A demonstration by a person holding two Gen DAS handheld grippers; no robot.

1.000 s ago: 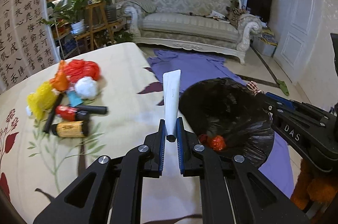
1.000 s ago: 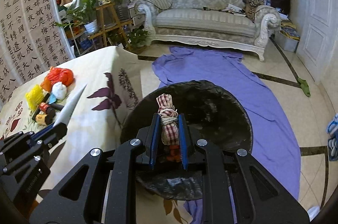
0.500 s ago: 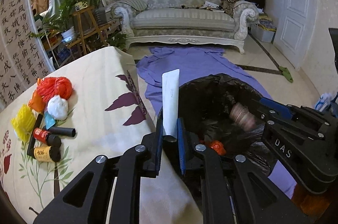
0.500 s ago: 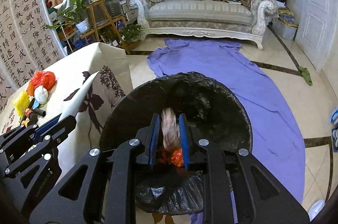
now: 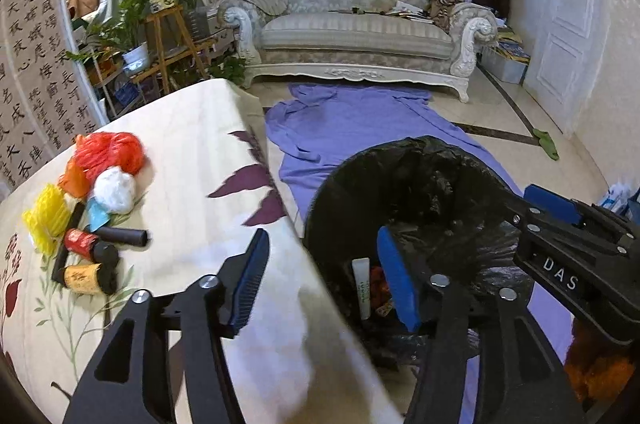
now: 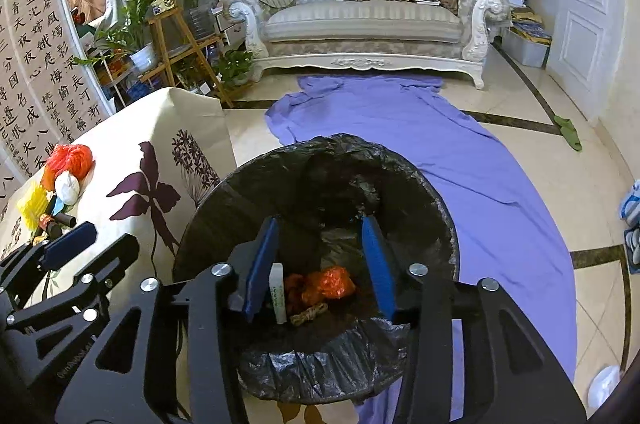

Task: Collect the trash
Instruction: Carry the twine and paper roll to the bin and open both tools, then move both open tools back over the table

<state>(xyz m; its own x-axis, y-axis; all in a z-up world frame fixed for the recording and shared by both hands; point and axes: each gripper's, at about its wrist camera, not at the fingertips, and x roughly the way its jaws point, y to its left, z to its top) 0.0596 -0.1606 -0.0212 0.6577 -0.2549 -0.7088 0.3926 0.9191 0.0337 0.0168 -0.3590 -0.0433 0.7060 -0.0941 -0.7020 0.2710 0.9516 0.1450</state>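
A bin lined with a black bag (image 5: 420, 179) (image 6: 320, 159) stands on the floor beside the table. Inside it lie a white tube (image 5: 361, 288) (image 6: 278, 292), an orange-red wad (image 6: 330, 282) and a small rope bundle (image 6: 310, 314). My left gripper (image 5: 324, 280) is open and empty over the bin's left rim. My right gripper (image 6: 320, 264) is open and empty above the bin. On the table (image 5: 192, 159) lies a pile of trash: red plastic mesh (image 5: 110, 151), a white wad (image 5: 114, 189), yellow mesh (image 5: 46, 216), small bottles (image 5: 86, 278) and a black tube (image 5: 120, 236).
A purple cloth (image 5: 360, 119) is spread on the tiled floor between the bin and an ornate sofa (image 5: 352, 27). Plants on wooden stands (image 5: 160, 19) stand at the back left. A white door (image 5: 568, 23) is at the right.
Both grippers opened. The white tube fell from the left one and the checked rope bundle from the right one into the bin. The left gripper moved right over the bin.
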